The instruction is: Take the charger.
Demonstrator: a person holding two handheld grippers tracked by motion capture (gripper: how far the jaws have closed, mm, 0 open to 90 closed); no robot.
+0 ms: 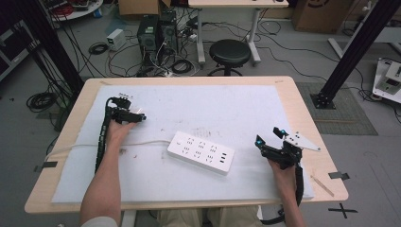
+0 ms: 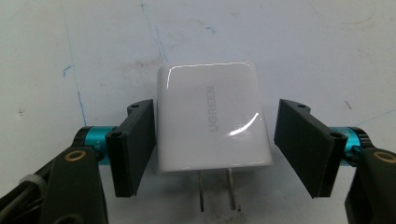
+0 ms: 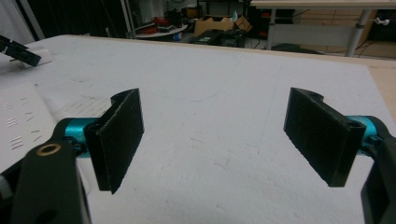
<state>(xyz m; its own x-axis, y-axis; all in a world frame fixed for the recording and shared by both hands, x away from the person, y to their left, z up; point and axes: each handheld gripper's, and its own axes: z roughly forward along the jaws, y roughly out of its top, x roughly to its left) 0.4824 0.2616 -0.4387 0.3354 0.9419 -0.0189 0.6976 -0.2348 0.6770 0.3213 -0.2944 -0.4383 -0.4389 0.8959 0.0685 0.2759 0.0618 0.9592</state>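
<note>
Two hand-held grippers over a white mat on a table, the left one set around a white wall charger.

The left gripper (image 2: 212, 142) straddles the charger (image 2: 212, 123), which lies flat on the mat (image 1: 246, 106), prongs toward the camera; one jaw touches its side, the other stands just clear, so nothing is clamped. The right gripper (image 3: 219, 140) rests near the table's right edge, jaws wide apart and empty. A white power strip (image 1: 201, 152) lies between the two hands.
</note>
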